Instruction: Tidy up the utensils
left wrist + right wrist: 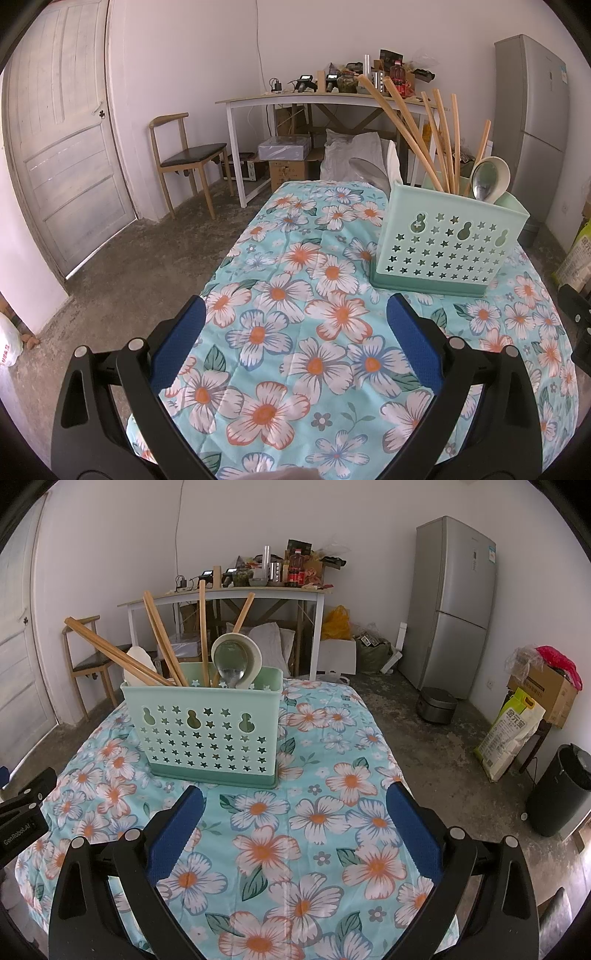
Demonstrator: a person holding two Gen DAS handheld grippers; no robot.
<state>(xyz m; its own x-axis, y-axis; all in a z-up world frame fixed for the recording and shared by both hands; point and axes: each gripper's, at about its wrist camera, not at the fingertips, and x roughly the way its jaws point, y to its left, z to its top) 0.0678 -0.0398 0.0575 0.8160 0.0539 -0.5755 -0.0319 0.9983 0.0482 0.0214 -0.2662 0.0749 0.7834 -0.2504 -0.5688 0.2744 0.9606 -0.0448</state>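
right wrist view shows the floral tablecloth (314, 812) covering the table, bare of loose utensils in both views. on it, toward the far left part, stands the green utensil caddy (210, 734), upright, with star-shaped holes in its front wall. inside it lean several wooden chopsticks (162, 653), fanned out at different angles, beside a pale ladle (243, 657) with a metal spoon (231, 664) nested against its bowl, and a white spoon (138, 662) at the left end.

the right gripper (295, 812) hovers over the cloth just short of the caddy, jaws spread wide and empty. the left gripper (295, 321) hangs likewise, wide apart and holding nothing, with the caddy ahead to its right.

judging from how things lie, the sorting looks nearly or fully done. if tidying remains, approach any chopstick from above along its lean, since a sideways nudge could tip the light caddy.

room is generous on the near cloth; the table edge falls away close on the right, and the caddy's left side sits near the other edge.
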